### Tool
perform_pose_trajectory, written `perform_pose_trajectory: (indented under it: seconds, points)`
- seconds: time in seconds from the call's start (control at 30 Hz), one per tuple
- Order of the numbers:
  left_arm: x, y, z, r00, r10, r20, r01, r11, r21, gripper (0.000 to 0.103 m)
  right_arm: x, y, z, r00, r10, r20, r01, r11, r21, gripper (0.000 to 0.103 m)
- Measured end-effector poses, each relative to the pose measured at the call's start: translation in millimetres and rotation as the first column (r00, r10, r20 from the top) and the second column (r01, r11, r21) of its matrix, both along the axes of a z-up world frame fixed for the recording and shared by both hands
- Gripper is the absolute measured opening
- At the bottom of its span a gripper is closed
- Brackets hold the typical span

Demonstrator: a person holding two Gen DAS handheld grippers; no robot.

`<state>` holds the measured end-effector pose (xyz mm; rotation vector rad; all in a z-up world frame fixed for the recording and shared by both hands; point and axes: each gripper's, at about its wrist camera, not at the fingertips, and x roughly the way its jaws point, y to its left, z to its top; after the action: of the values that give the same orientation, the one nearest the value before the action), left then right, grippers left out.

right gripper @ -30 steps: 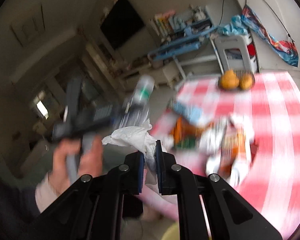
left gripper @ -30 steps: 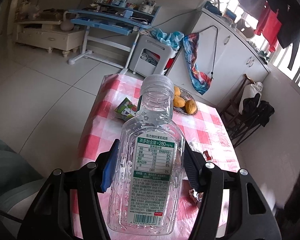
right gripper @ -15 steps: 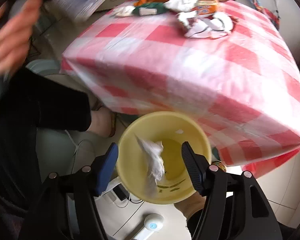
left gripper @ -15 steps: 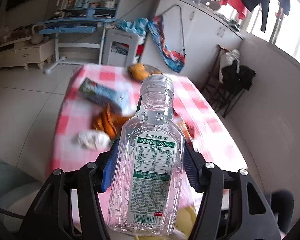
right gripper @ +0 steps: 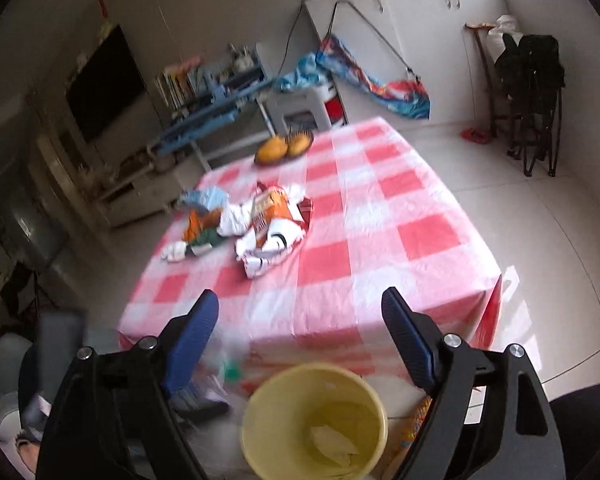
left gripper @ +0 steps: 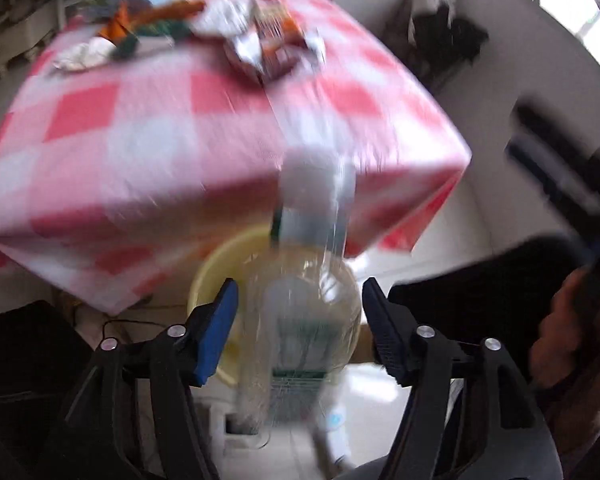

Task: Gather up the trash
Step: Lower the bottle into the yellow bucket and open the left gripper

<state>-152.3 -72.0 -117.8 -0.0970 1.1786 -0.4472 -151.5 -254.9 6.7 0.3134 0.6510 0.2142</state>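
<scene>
Half a second back the left gripper [left gripper: 298,328] clamped the clear bottle [left gripper: 308,312]; now its jaws stand wide and the blurred bottle sits loose between them, apparently dropping toward the yellow bin [right gripper: 314,420] on the floor below the table's near edge. Right gripper [right gripper: 300,340], also wide and empty, has swung up from the bin, where tissue [right gripper: 334,442] now lies, to face the checkered tabletop [right gripper: 380,220]. Remaining wrappers [right gripper: 270,228] cluster near the tabletop's left edge, with bare cloth to their right giving approach room.

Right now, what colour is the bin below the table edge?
Pale yellow bin; the right wrist view shows it best.
</scene>
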Motion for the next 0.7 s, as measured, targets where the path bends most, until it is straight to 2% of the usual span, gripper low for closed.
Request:
perform_pose_trajectory:
  seconds: [0.07,0.17,0.2,0.4,0.53,0.7]
  points:
    - [-1.6,-5.7,-4.6,1.0,-0.023,-0.007,0.023,0.999,0.026,0.072,0.3,4.2,2.8,1.0,0.001,0.009,-0.001,1.0,0.003,0.08]
    - [-0.9,-3.9,-1.3,1.0,-0.022,0.004,0.022,0.999,0.023,0.072,-7.8,9.0,10.3,1.0,-0.004,0.017,0.004,1.0,0.013,0.081]
    - [1.0,-0.5,3.9,1.0,-0.006,0.022,0.006,1.0,0.013,0.073,-21.6,11.4,17.2,1.0,-0.004,0.023,0.004,1.0,0.018,0.082]
    - [19.2,28.4,42.9,0.98,0.118,0.16,-0.114,0.993,-0.029,0.078,-27.1,14.7,25.7,0.999,0.011,0.047,-0.012,1.0,0.014,0.085]
    - [32.0,59.3,68.7,0.949,0.227,0.218,-0.221,0.974,-0.055,0.082,-16.0,23.4,30.4,0.997,0.047,0.056,-0.048,0.999,0.01,0.087]
    - [49.7,98.0,97.3,0.889,0.346,0.299,-0.347,0.936,-0.054,0.091,13.6,47.4,37.1,0.988,0.137,0.071,-0.133,0.99,-0.051,0.089]
